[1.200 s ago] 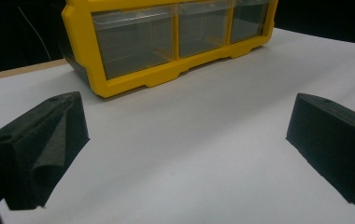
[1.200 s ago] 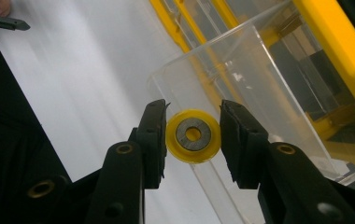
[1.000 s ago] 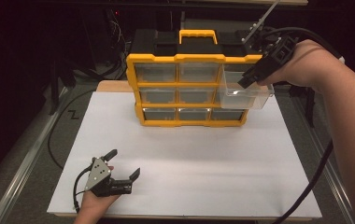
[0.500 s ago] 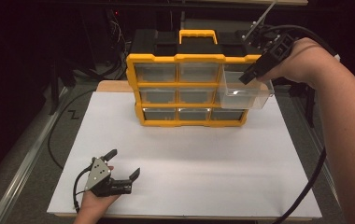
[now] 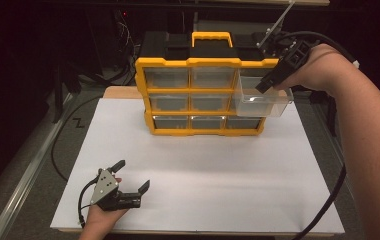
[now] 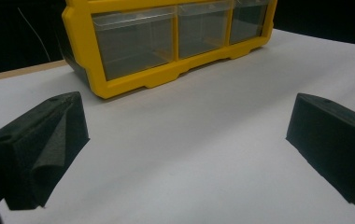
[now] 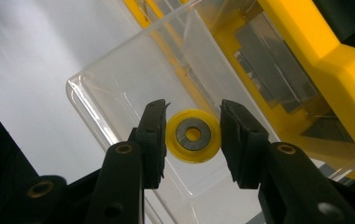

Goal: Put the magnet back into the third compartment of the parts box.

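The white-topped desk [image 5: 203,170] carries a yellow parts organiser [image 5: 203,95] with nine clear drawers. Its right middle drawer [image 5: 263,102] is already pulled well out toward the person, so the opening step looks done. Over that drawer the right tool [image 5: 263,86] points down into it; in the right gripper view its jaws stand apart on either side of a yellow disc with a metal washer-like centre [image 7: 193,135], which lies on the drawer floor. Nothing is gripped yet, so the pick or release there seems unfinished, and the drawer remains to be closed. The left tool [image 5: 131,176] rests spread wide and empty at the desk's near left.
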`<state>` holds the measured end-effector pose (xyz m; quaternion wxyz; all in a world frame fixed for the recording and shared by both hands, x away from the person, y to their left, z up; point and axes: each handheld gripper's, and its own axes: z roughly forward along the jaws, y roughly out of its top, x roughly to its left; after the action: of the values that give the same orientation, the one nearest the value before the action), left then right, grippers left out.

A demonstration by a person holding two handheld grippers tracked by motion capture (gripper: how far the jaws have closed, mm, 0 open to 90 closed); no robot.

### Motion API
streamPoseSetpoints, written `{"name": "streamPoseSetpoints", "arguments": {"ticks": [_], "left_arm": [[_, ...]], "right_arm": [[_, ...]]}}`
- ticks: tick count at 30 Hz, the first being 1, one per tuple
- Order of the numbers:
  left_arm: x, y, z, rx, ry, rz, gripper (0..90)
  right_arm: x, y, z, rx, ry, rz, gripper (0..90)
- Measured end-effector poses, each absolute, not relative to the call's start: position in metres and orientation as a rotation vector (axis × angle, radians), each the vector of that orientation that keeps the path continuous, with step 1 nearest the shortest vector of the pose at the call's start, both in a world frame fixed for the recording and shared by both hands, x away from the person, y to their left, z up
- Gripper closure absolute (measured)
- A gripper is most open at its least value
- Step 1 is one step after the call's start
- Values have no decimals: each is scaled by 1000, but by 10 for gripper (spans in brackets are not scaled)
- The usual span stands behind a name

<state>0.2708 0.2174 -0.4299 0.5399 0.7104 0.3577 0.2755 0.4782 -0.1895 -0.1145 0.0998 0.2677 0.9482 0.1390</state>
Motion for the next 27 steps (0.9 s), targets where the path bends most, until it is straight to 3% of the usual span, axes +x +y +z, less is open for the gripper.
{"name": "streamPoseSetpoints", "arguments": {"ticks": [11, 13, 15, 17, 27], "left_arm": [[271, 217, -430, 1688, 849, 655, 1], [271, 217, -430, 1692, 846, 654, 1], [271, 217, -430, 1692, 847, 653, 1], [271, 217, -430, 1697, 846, 652, 1], [270, 216, -430, 1701, 838, 653, 1]], "right_arm": [[477, -191, -112, 780, 2795, 442, 643], [476, -190, -112, 770, 2787, 446, 588], [476, -191, -111, 798, 2791, 466, 441], [475, -190, -109, 805, 2784, 467, 358], [462, -193, -105, 811, 2794, 492, 292]]}}
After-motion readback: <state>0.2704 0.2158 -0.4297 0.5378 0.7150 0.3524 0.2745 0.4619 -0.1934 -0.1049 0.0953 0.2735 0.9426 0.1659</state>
